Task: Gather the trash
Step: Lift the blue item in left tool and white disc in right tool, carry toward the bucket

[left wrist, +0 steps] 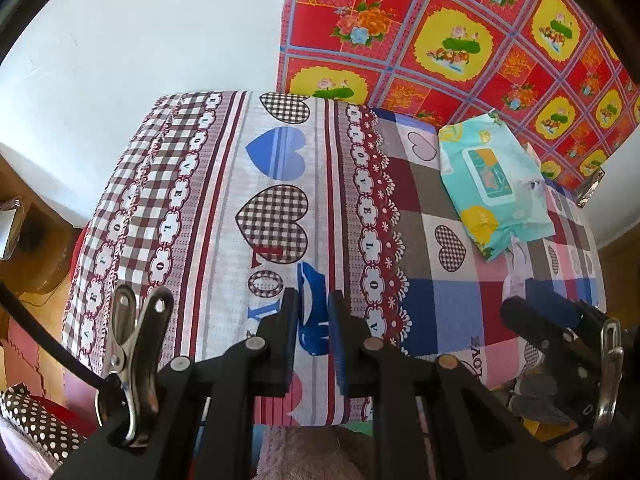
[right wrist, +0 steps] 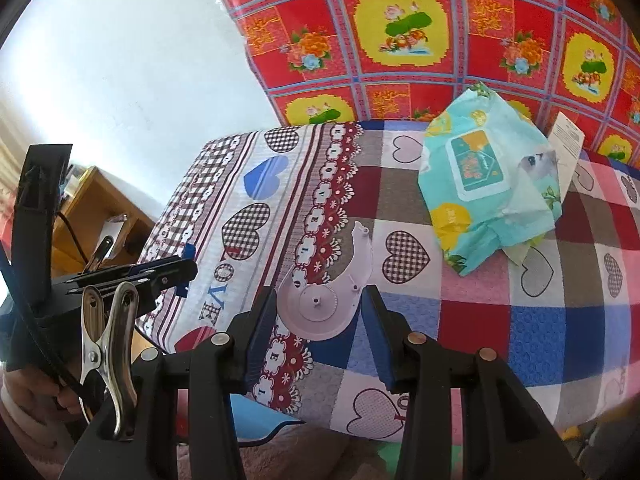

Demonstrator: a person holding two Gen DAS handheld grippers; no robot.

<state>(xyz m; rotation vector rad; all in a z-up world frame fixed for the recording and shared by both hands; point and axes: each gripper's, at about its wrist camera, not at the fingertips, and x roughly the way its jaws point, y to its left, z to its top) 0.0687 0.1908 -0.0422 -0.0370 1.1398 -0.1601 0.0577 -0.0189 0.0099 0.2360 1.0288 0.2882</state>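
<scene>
A blue plastic shell piece (left wrist: pixel 313 312) sits pinched between the fingers of my left gripper (left wrist: pixel 313 320), just above the heart-patterned cloth (left wrist: pixel 224 184). A pale pink plastic tape-dispenser half (right wrist: pixel 326 296) lies flat on the cloth (right wrist: pixel 500 312) between the open fingers of my right gripper (right wrist: pixel 320 316), which do not touch it. The left gripper also shows at the left edge of the right wrist view (right wrist: pixel 188 274), with a bit of blue at its tip. The right gripper shows at the right in the left wrist view (left wrist: pixel 520 308).
A teal pack of wet wipes (right wrist: pixel 488 184) lies at the back right of the cloth, also in the left wrist view (left wrist: pixel 492 184). A red and yellow flowered sheet (right wrist: pixel 420 32) hangs behind. A wooden shelf (right wrist: pixel 96 216) stands at the left by the white wall.
</scene>
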